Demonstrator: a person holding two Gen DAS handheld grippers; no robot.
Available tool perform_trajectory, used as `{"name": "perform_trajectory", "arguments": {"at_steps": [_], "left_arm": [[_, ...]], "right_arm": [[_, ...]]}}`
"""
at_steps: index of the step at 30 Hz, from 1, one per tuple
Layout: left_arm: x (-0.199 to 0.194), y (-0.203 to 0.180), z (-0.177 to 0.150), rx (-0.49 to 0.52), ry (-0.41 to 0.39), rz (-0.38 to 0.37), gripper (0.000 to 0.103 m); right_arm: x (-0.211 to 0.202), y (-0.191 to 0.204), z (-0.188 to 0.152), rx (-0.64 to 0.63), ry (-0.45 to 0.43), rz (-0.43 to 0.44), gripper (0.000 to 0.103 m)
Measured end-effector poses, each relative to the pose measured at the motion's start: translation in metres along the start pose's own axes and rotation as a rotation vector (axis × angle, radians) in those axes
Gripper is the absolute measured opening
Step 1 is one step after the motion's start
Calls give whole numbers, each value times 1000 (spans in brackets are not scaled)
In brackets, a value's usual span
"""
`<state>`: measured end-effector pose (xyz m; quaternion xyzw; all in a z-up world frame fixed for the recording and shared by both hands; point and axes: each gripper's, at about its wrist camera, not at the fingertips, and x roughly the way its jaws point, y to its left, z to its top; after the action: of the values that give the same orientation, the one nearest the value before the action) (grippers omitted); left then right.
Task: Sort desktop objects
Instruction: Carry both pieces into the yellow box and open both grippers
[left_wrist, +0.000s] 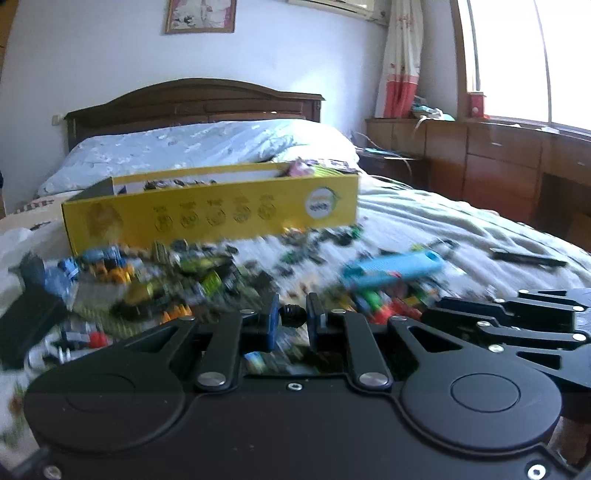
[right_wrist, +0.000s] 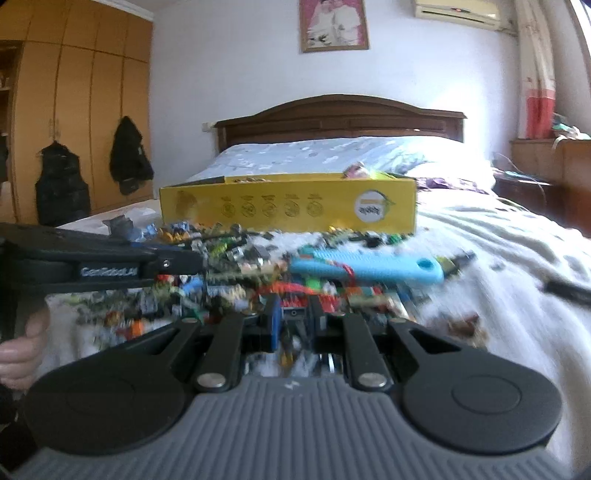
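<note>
A heap of small toy bricks (left_wrist: 192, 284) lies on the bed in front of an open yellow cardboard box (left_wrist: 210, 212); the same heap (right_wrist: 236, 266) and box (right_wrist: 288, 208) show in the right wrist view. My left gripper (left_wrist: 293, 308) is shut on a small black ribbed piece (left_wrist: 291, 317) just above the heap. My right gripper (right_wrist: 294, 315) has its blue pads (right_wrist: 272, 325) close together on a small dark piece (right_wrist: 293, 313), which is blurred. The two grippers are side by side: the right gripper (left_wrist: 517, 317) shows at one edge, the left gripper (right_wrist: 177, 264) at the other.
A long light-blue plastic part (left_wrist: 395, 269) (right_wrist: 365, 271) rests on the bricks. A black stick (left_wrist: 528, 258) lies on the white blanket (right_wrist: 498, 258) to the right. A hand (right_wrist: 18, 350) is at the left edge. Pillows and a headboard stand behind the box.
</note>
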<state>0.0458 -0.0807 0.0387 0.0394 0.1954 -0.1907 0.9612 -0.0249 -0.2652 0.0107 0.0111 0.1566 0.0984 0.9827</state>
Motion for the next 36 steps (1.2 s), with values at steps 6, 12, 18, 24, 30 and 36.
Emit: {"name": "perform_trajectory", "arguments": {"at_steps": [6,12,18,24,30,36], "left_arm": [[47,26,41,-30,-47,25,15],[110,50,84,-56,-77,5,15],[173,83,128,-101,-124,106,15],[244,138,149,-219,-104,238,15],[286,175,126,-270,-61,340,18],[283,183,122,-280,-62,324,43]], "right_arm": [[45,-11,38,18,25,37,17],[101,-30,87,70,49,56,17],[162,-36,127,66,19,32,17],[236,-43,161,56,43,38,17],[294,-44,175,-15,82,1,24],[318,-45,166,-6,76,-24,62]]}}
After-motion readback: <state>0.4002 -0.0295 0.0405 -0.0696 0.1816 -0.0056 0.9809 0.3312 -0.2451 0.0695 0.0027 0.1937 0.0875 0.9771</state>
